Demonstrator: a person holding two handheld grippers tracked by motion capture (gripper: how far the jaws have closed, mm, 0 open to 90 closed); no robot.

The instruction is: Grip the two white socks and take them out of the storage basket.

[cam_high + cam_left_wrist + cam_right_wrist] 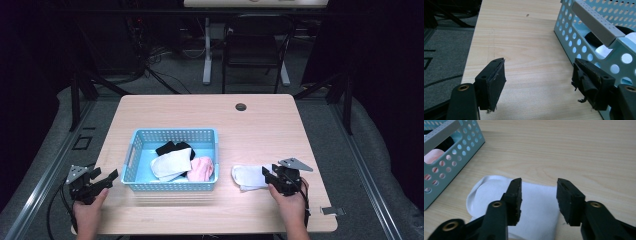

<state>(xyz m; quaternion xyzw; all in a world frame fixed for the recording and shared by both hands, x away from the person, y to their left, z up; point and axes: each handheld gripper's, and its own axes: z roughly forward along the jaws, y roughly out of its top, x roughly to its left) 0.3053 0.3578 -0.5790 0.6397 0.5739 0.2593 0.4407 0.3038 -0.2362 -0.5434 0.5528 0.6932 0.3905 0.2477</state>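
Observation:
A white sock (249, 176) lies flat on the table right of the blue basket (138, 138). My right gripper (270, 173) hovers over its near right end, jaws open with nothing between them; in the right gripper view the white sock (536, 205) spreads under the right gripper (539, 192). My left gripper (102, 176) stands open at the table's left edge, just left of the basket. In the left gripper view, the left gripper (539, 75) is above bare wood beside the basket wall (584, 42). Inside the basket lie a white sock (171, 163), a pink sock (201, 169) and a black sock (173, 147).
The wooden table (210, 112) has a round cable hole (241, 106) near its far edge. A small metal tag (332, 210) lies at the near right corner. A chair (255, 47) and a desk leg (207, 50) stand beyond the table.

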